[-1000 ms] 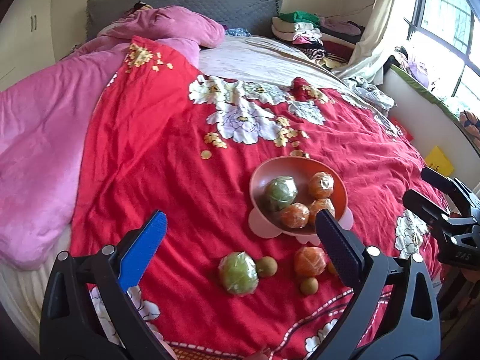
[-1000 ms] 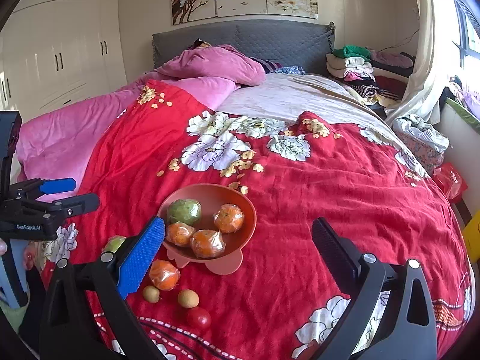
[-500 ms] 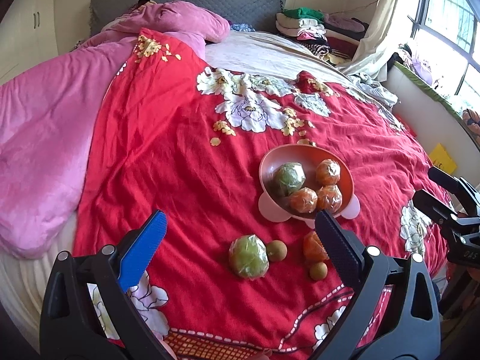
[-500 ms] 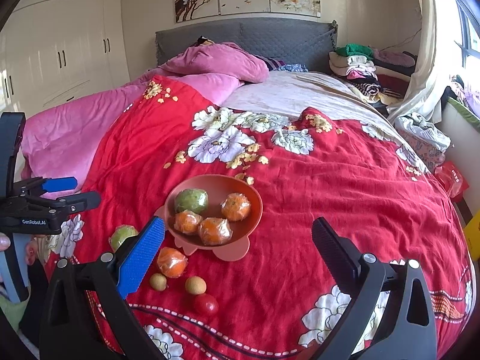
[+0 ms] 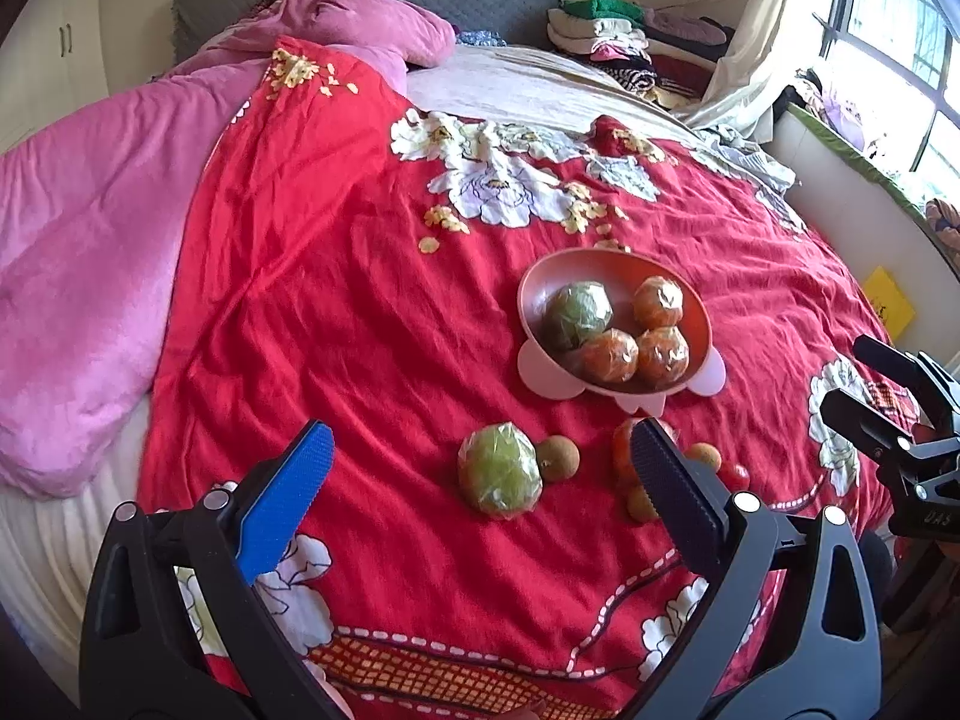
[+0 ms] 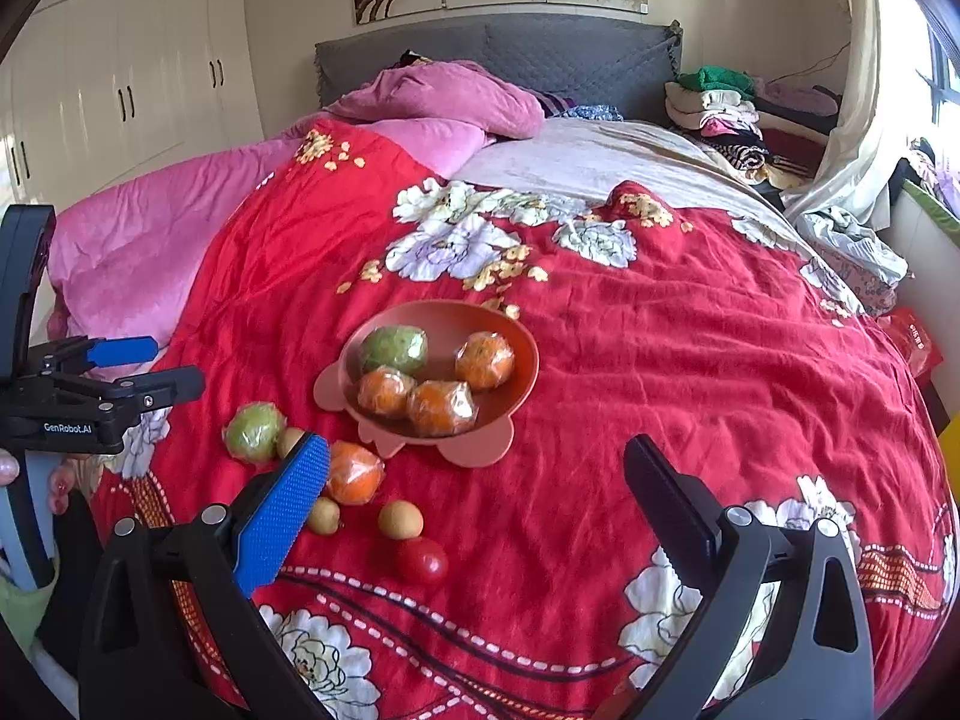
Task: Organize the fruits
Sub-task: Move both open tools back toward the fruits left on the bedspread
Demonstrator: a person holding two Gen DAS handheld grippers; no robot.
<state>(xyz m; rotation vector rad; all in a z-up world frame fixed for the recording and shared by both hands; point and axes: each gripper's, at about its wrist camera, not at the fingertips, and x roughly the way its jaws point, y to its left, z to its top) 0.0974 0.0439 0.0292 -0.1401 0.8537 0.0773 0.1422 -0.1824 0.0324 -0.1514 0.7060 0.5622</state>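
The left tongs (image 5: 480, 474) stand with both jaws spread wide and nothing between them, one pad blue (image 5: 282, 498) and one black. The right tongs (image 6: 477, 495) are likewise parted and empty, held level with their partner. At the left edge of the right wrist view, fingertips (image 6: 57, 486) curl around the left tool's handle, though the grip itself is mostly hidden.
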